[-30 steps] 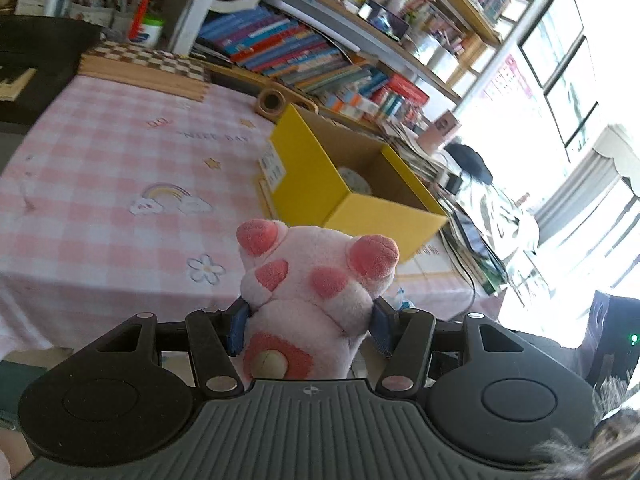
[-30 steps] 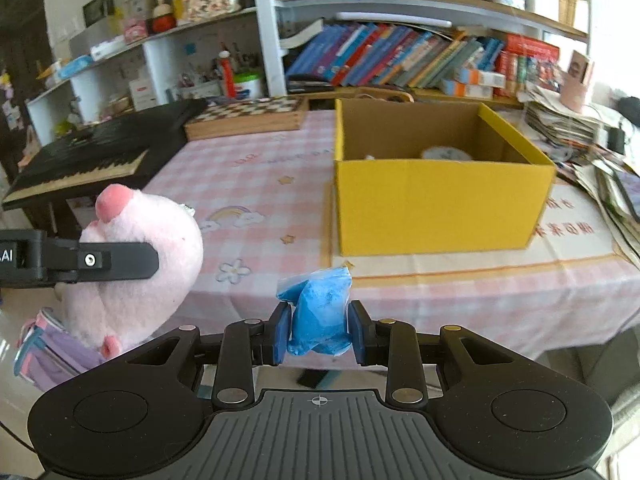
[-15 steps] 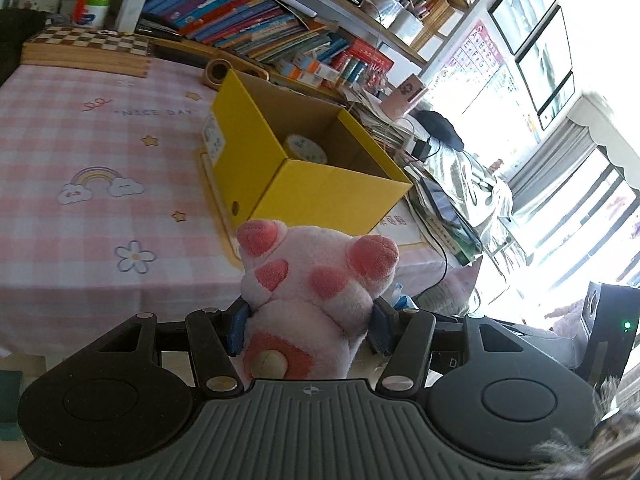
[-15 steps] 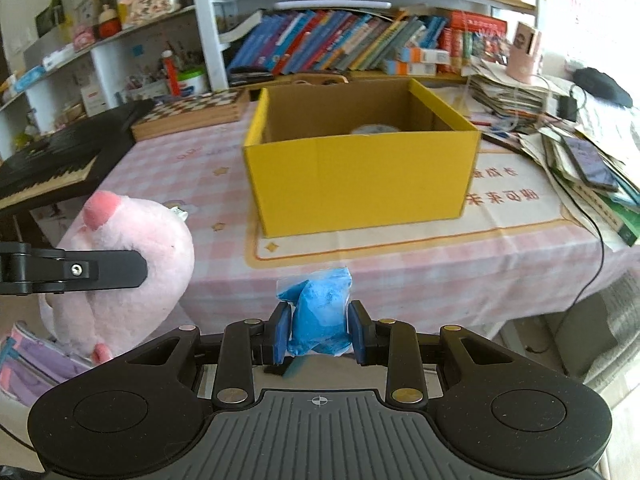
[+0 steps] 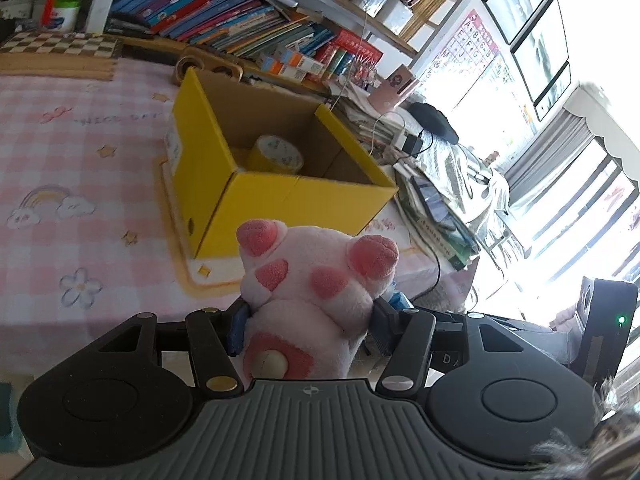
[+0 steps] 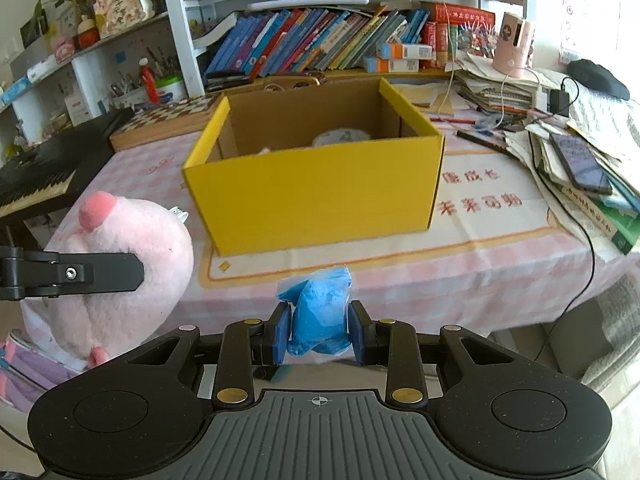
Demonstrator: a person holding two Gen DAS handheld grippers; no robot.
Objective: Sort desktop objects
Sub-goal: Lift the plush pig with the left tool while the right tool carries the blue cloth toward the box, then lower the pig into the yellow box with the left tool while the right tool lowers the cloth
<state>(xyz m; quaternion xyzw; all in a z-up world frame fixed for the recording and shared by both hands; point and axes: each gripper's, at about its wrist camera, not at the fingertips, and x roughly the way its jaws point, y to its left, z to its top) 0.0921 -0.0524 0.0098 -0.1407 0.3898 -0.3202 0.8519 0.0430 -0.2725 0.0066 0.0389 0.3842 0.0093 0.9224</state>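
My left gripper (image 5: 310,320) is shut on a pink plush pig (image 5: 312,292), held in the air short of the table's near edge. The same plush pig (image 6: 120,272) shows at the left of the right wrist view, with a left finger (image 6: 88,274) across it. My right gripper (image 6: 318,330) is shut on a crumpled blue plastic bag (image 6: 320,312). Ahead of both stands an open yellow cardboard box (image 6: 316,196) on the pink checked tablecloth (image 5: 60,160). Inside the yellow box (image 5: 280,200) lies a roll of yellow tape (image 5: 276,156).
A chessboard (image 5: 60,50) lies at the table's far left, and a black keyboard (image 6: 36,176) stands beside the table. Stacks of papers, a phone (image 6: 580,162) and cables crowd the right end. Bookshelves (image 6: 340,40) run behind the table.
Both grippers have travelled sideways along the table's front with their loads, so the yellow box now lies ahead and closer. Neither grip has changed.
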